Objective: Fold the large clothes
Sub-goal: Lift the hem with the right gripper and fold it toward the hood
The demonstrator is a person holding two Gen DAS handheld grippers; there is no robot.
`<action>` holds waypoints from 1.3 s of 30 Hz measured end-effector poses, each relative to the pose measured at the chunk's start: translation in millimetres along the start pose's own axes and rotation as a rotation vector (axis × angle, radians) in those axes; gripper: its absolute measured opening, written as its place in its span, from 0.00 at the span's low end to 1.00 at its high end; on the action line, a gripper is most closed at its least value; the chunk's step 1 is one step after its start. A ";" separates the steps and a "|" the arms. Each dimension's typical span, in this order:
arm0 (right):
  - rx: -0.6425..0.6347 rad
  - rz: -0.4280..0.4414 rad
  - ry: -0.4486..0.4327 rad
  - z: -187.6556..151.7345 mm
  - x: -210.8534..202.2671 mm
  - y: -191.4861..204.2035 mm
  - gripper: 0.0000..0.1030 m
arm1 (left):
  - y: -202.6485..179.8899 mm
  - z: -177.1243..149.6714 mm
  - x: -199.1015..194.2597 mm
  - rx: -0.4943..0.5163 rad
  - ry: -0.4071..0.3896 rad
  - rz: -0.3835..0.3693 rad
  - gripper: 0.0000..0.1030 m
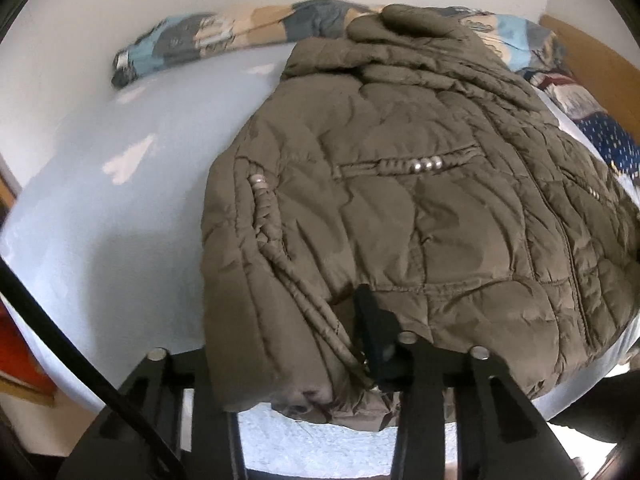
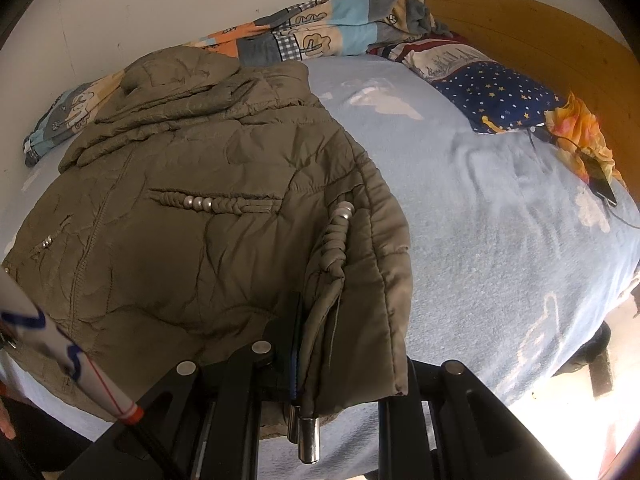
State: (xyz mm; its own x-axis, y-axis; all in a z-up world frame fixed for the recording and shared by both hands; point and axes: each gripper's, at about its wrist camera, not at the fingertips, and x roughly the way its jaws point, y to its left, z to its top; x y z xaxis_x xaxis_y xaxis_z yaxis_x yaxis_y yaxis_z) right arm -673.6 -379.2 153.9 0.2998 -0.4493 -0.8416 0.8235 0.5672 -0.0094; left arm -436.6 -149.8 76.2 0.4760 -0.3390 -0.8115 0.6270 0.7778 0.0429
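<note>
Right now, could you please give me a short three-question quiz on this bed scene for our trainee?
1. True or false: the jacket lies on the bed sheet.
2. Which part of the jacket do both grippers clamp? A) hood B) bottom hem C) chest
3. Fill in: beside the starry pillow rises a wooden ____.

Key: 1 true. 2 B; the left gripper and right gripper each pinch a hem corner. 3 headboard.
</note>
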 end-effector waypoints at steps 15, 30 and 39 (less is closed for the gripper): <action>-0.028 0.007 -0.199 14.0 -45.6 -3.7 0.13 | 1.1 14.0 -57.9 0.045 -0.255 -0.009 0.18; -0.014 0.047 -0.406 43.4 -104.2 -5.5 0.12 | 11.3 52.0 -93.0 0.060 -0.387 -0.071 0.18; 0.014 0.138 -0.441 132.2 -115.1 -6.0 0.12 | 19.6 157.1 -98.1 0.017 -0.430 -0.151 0.19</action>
State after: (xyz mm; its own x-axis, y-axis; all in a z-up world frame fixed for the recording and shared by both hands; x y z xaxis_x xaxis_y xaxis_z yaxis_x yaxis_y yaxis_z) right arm -649.3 -422.2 322.2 0.5804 -0.6227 -0.5247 0.7673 0.6340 0.0963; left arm -374.1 -184.5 248.1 0.5891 -0.6393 -0.4941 0.7170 0.6956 -0.0451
